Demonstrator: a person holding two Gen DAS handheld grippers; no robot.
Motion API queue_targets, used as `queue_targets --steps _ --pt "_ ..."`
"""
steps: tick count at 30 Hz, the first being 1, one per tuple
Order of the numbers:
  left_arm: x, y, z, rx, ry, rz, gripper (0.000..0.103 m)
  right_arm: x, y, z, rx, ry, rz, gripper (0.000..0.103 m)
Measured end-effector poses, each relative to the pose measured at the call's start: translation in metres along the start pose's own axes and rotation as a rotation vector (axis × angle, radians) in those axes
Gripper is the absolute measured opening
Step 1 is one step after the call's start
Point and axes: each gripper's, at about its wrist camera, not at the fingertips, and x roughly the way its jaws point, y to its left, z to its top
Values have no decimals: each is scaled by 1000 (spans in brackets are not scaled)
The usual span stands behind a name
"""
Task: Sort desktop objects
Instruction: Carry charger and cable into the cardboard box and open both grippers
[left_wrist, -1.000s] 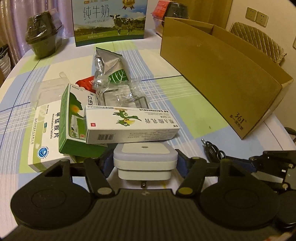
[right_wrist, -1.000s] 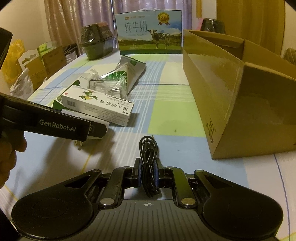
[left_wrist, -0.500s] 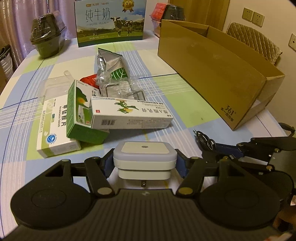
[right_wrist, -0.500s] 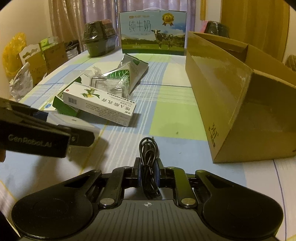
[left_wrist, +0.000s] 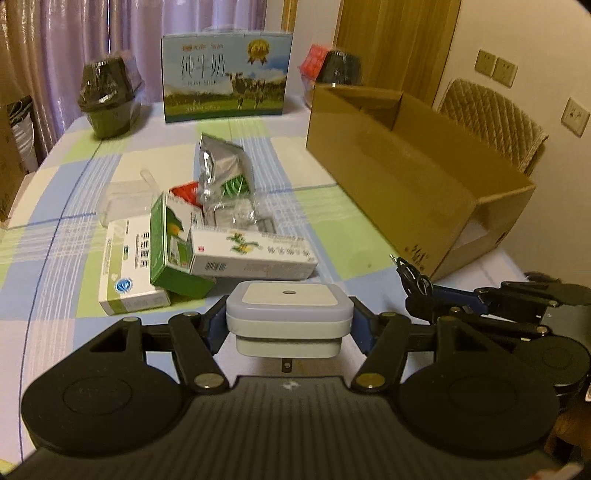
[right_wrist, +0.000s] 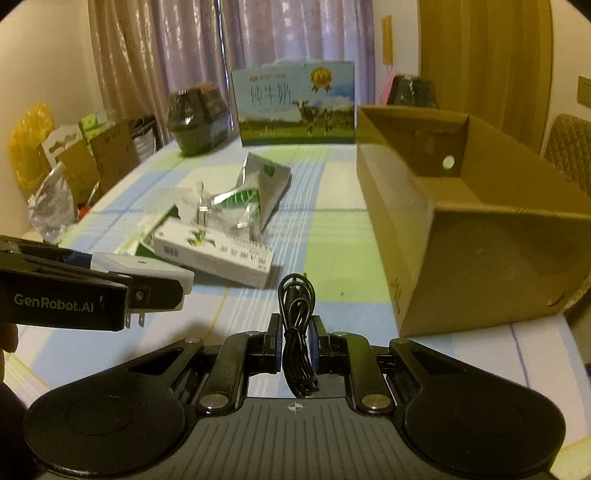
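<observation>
My left gripper (left_wrist: 288, 325) pinches a white plug-in night light (left_wrist: 288, 306); my right gripper (right_wrist: 294, 341) pinches a coiled black cable (right_wrist: 295, 328), both above the checked tablecloth (right_wrist: 343, 258). Beyond: medicine boxes (left_wrist: 251, 254), foil pouch (left_wrist: 221, 166), open cardboard box (left_wrist: 406, 177).

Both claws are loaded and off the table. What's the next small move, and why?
Probably carry the right claw, shut on the coiled black cable, over the open cardboard box to its right and let go there. The box is the only open container nearby. The left claw with the white plug-in night light can follow.
</observation>
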Motion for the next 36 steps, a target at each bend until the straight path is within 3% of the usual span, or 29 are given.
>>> queue_targets --steps 8,18,25,36 --pt "-25 -35 28 32 -80 -51 61 -46 -19 32 34 -116 -45 11" --pt "-13 -102 77 105 -164 -130 61 -68 -99 85 100 -224 -143 11" --pt "26 -139 109 141 -184 -179 61 -55 -150 104 150 -226 -164 11" --pt "78 -158 118 160 -141 -211 61 -31 -192 104 210 -188 -165 11"
